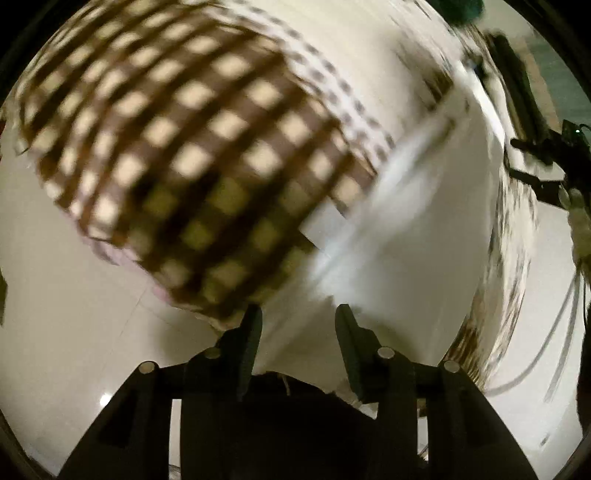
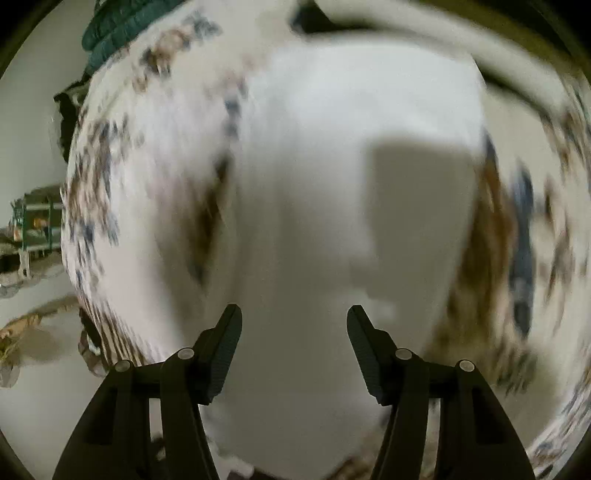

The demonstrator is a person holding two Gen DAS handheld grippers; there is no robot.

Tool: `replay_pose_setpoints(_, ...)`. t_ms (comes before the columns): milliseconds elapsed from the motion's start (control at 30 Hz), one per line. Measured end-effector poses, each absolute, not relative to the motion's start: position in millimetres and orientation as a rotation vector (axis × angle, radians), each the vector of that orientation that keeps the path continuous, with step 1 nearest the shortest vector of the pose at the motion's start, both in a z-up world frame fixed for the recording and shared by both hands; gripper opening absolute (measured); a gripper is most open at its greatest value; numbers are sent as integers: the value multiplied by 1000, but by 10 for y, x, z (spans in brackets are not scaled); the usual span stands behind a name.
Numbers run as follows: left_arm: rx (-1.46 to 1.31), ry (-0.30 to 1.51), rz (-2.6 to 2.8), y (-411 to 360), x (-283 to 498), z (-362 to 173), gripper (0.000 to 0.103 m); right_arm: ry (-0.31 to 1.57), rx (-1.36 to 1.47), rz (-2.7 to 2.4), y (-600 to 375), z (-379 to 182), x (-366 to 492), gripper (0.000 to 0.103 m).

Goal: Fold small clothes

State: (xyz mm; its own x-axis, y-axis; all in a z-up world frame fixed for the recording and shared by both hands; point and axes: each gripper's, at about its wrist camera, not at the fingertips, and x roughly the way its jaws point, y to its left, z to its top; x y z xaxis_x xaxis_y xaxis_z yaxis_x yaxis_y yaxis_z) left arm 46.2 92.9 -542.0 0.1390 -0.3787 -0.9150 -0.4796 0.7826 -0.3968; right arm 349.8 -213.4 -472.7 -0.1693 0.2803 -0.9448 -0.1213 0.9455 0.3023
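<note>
Both views are motion-blurred. In the left wrist view a brown-and-cream checked garment (image 1: 192, 155) lies over a white cloth (image 1: 399, 236). My left gripper (image 1: 298, 314) is open just above the white cloth, its left finger beside the checked garment's near edge. In the right wrist view a white garment (image 2: 317, 177) lies on a white cloth with brown and blue print (image 2: 110, 192). My right gripper (image 2: 293, 314) is open and empty over the white garment. The right gripper also shows at the right edge of the left wrist view (image 1: 550, 166).
A dark green knitted item (image 2: 114, 29) lies at the top left of the right wrist view and shows in the left wrist view (image 1: 469, 11). A pale glossy floor (image 1: 66, 295) surrounds the cloth. A small green rack (image 2: 37, 221) stands at the left.
</note>
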Motion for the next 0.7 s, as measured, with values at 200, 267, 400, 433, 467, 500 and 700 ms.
replay_pose_setpoints(200,-639,1500,150,720,459,-5464,0,1859,241,273,-2814,-5181,2413,61)
replay_pose_setpoints(267,-623,1484,181,812,436,-5381,0,1879,311,226,-3041,-5302,2138,61)
replay_pose_setpoints(400,-574,1491,230,1067,375,-5377,0,1886,411,181,-3278,-5417,1847,61)
replay_pose_setpoints(433,-561,1496,244,1122,388,-5358,0,1883,429,180,-3312,-5423,1798,61)
replay_pose_setpoints(467,-552,1503,254,1169,416,-5333,0,1875,434,182,-3319,-5424,1778,61)
replay_pose_setpoints(500,-568,1506,246,1196,443,-5307,1,1864,438,186,-3326,-5400,1769,61)
replay_pose_setpoints(700,-559,1436,203,1246,825,-4796,7,1760,508,217,-3388,-5135,1947,62)
